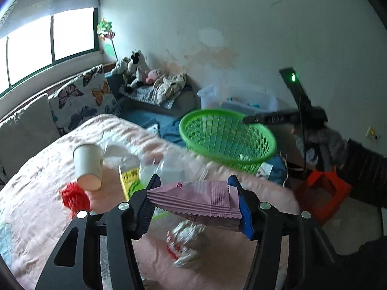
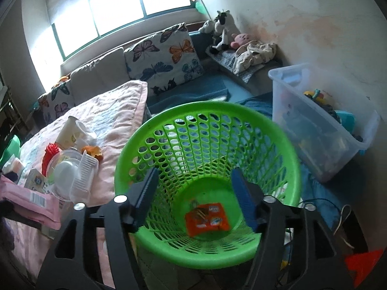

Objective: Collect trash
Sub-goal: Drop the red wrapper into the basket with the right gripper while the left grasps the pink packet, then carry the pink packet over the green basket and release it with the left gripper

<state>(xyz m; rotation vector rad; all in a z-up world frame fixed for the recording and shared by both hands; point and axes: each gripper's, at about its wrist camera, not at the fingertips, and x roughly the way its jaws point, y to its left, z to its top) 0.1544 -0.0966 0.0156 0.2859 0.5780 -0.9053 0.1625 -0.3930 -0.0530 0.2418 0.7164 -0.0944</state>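
Pink wrapper [image 1: 198, 199] clamped crosswise in left claw [image 1: 193, 188]

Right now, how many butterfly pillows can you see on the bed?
2. One butterfly pillow leans against the wall under the window, near the stuffed toys. The other butterfly pillow sits further left, past the plain cushions, partly behind the pink blanket. More could be hidden.

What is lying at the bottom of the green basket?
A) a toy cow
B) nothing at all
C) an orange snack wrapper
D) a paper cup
C: in the right wrist view, an orange snack wrapper lies flat on the bottom of the green basket, under the open right gripper.
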